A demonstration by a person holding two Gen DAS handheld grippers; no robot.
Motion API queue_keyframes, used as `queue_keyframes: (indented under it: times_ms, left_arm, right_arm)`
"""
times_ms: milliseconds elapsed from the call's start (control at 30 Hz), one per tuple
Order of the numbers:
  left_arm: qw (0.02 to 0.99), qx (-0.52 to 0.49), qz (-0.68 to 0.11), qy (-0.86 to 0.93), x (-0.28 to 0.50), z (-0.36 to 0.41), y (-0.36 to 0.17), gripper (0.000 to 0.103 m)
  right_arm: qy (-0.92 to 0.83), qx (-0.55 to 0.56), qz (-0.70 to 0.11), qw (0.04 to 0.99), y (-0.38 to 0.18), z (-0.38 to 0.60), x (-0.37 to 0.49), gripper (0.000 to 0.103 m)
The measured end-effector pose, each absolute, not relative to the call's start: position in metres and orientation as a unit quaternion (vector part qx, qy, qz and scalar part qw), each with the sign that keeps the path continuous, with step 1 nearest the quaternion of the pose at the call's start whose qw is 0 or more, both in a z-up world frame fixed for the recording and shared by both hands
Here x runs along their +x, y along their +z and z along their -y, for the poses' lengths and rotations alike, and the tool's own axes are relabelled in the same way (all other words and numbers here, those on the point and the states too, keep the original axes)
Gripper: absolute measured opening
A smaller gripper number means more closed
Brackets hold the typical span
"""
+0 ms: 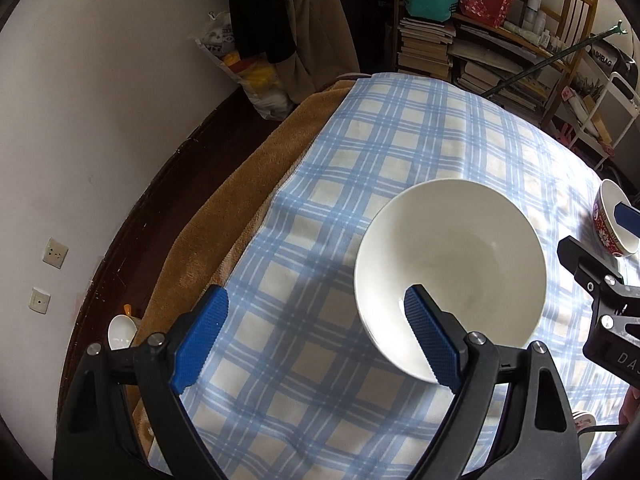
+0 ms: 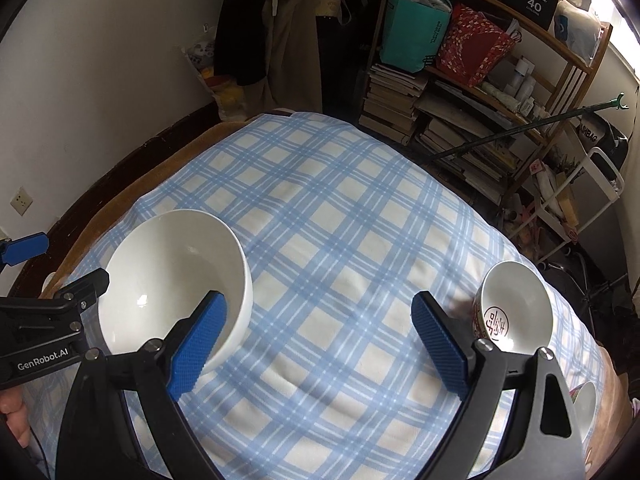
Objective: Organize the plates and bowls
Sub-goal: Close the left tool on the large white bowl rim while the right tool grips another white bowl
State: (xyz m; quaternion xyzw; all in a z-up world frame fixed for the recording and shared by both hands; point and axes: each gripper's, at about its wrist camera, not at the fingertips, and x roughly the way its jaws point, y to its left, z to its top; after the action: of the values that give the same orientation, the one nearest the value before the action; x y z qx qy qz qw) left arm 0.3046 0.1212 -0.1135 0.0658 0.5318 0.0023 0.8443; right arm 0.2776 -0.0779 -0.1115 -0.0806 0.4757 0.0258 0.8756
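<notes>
A large white bowl (image 1: 452,256) stands on the blue checked cloth (image 1: 360,148); it also shows in the right wrist view (image 2: 168,268). A smaller bowl with a red patterned outside and a red emblem inside (image 2: 516,308) stands at the right, also seen at the right edge of the left wrist view (image 1: 612,224). My left gripper (image 1: 316,336) is open and empty, its right finger over the white bowl's near rim. My right gripper (image 2: 320,344) is open and empty over the cloth between the two bowls.
A brown blanket (image 1: 224,208) edges the table on the left by the white wall. A wooden shelf with books and bags (image 2: 460,92) stands behind. A white cart (image 2: 580,200) is at the right. A small white cup (image 1: 120,332) sits low at the left.
</notes>
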Motion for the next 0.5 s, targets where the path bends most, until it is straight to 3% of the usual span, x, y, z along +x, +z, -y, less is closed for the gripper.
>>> queue_keyframes:
  times_ms: [400,500]
  left_arm:
    - [0.822,0.059,-0.567,-0.006,0.311,-0.121,-0.148,0.088]
    - [0.822,0.057,-0.567,-0.008,0.311,-0.123,-0.152,0.079]
  right_arm:
    - [0.014,-0.101,-0.488,0.867,-0.134,0.068,0.290,0.098]
    - [0.018,-0.097,-0.498,0.862,-0.139,0.067,0.293,0.093]
